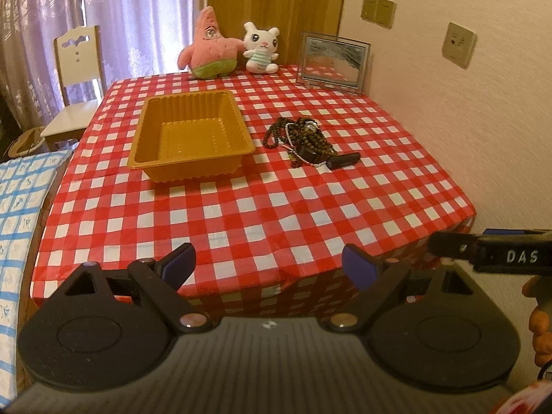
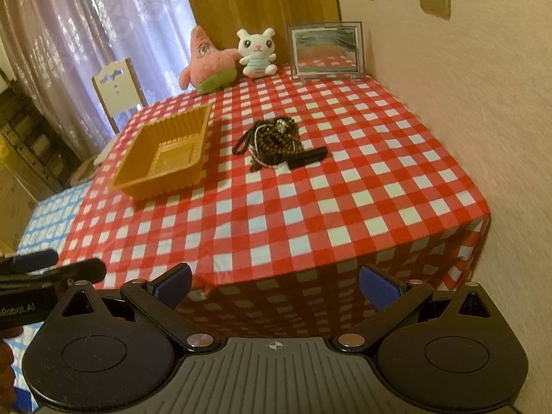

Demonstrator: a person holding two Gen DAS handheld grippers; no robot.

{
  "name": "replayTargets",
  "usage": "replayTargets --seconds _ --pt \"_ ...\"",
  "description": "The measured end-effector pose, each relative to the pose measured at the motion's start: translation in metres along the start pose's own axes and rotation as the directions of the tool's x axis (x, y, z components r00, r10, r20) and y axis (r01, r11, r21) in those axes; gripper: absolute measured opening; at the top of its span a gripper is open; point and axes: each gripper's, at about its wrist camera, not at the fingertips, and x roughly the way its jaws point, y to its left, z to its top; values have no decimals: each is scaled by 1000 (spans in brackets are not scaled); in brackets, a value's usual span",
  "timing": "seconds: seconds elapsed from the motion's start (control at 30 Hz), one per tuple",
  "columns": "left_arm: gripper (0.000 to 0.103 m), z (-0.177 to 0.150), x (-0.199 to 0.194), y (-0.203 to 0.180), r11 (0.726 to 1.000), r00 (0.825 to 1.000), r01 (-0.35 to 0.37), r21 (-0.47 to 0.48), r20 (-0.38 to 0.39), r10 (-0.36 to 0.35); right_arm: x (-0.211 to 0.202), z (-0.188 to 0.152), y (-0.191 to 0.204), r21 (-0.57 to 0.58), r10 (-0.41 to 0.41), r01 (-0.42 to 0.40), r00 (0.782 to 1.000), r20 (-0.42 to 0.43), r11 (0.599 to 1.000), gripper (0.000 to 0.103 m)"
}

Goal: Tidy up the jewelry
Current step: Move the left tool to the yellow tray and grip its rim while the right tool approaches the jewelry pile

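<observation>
A: Left to right? Left gripper (image 1: pixel 269 265) spread wide, holding nothing, off the near edge of the surface (image 1: pixel 310 214). Tray (image 1: pixel 191 138) far left, nothing inside.
B: Jewelry pile (image 1: pixel 303 139) just right of the tray, untouched. Right gripper (image 2: pixel 276 286) spread too, holding nothing.
A: Looks like the start. Next: reach the pile and pinch one strand free.

One tray (image 1: pixel 190 137), one heap of jewelry (image 1: pixel 301 139), two plush toys (image 1: pixel 207 45) (image 1: pixel 260 48), one picture frame (image 1: pixel 333 62), one chair (image 1: pixel 77 79), three wall plates (image 1: pixel 459 45).
</observation>
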Motion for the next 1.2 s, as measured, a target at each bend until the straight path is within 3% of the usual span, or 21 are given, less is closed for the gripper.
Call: replayTargets --seconds 0.3,0.5,0.67,1.03,1.2 --pt "91 2 25 28 989 998 -55 -135 -6 55 26 12 -27 52 17 -21 997 80 998 103" --pt "91 0 48 50 969 993 -120 -217 -12 120 52 19 -40 64 0 -5 997 73 998 103" --pt "84 2 72 70 945 992 -117 -305 3 124 81 31 -50 81 -32 28 998 58 996 103" --pt "81 29 144 121 855 973 -128 -503 101 206 140 72 -64 96 -95 94 996 -3 991 103" --pt "73 39 176 142 816 963 -128 -564 127 238 169 90 -69 99 -130 132 991 -24 986 103"
